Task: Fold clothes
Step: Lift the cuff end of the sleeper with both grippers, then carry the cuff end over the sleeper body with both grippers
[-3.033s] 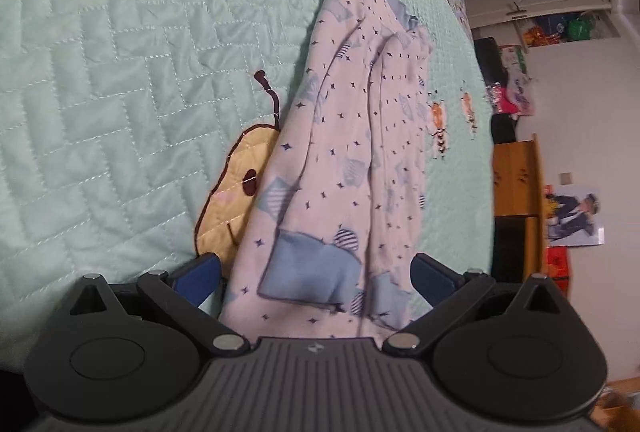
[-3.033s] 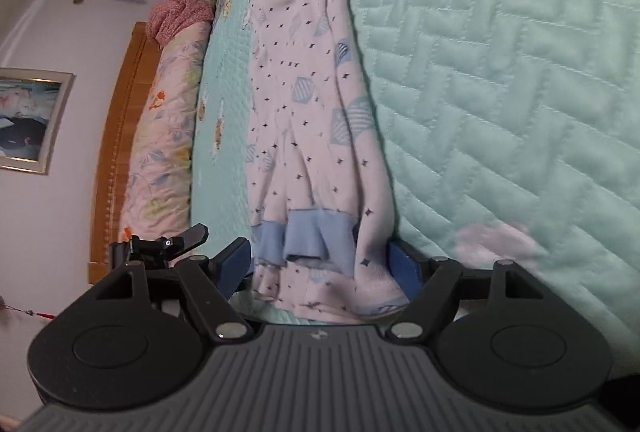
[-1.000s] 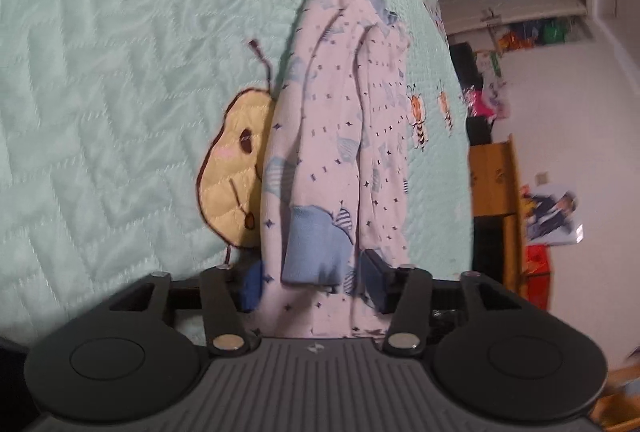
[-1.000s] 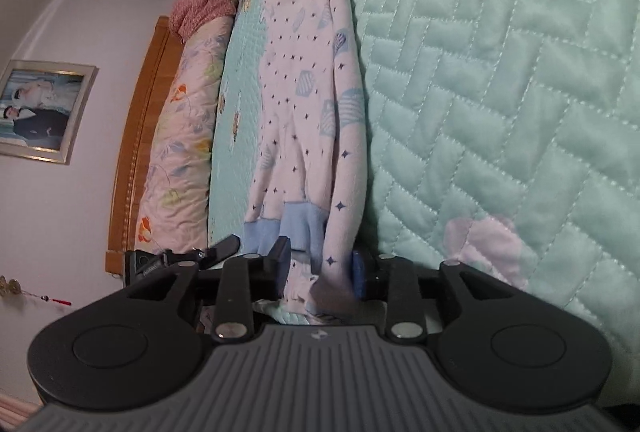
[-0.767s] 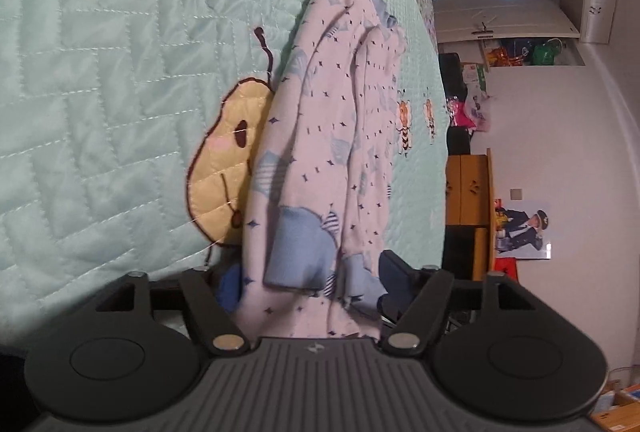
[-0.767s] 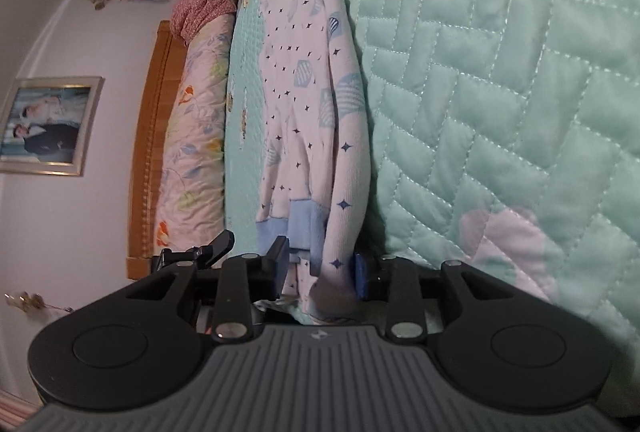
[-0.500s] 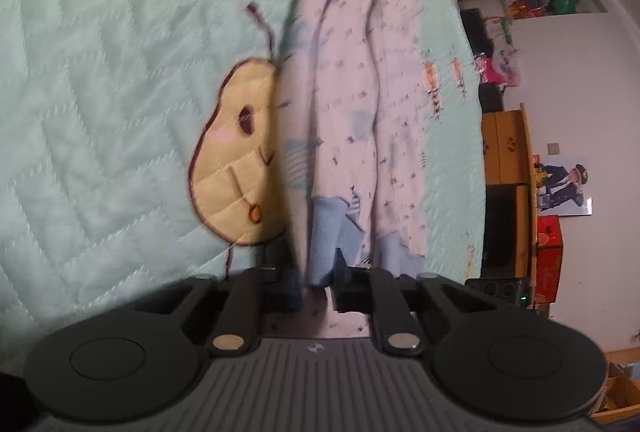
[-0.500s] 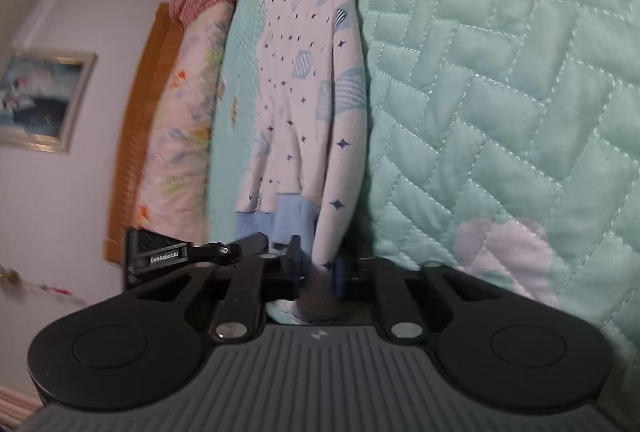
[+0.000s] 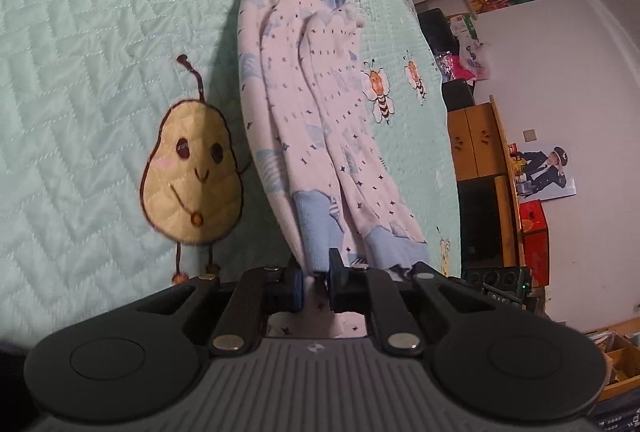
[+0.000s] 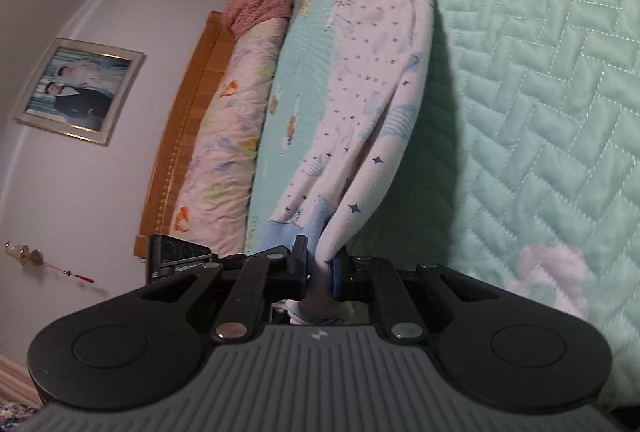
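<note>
Left gripper [image 9: 315,282] jaws closed on the garment [image 9: 316,103] hem beside a blue cuff [image 9: 316,228]; right gripper [image 10: 320,278] jaws pinch the same garment's [image 10: 372,103] edge. Pinched fabric hidden between pads. Garment stretches away, lifted off the quilt [image 9: 88,43]; far end foreshortened. Pear patch [image 9: 192,171] beside it.

left gripper [image 9: 315,278]: jaws closed, pinching cloth | right gripper [image 10: 321,272]: jaws closed, pinching cloth
</note>
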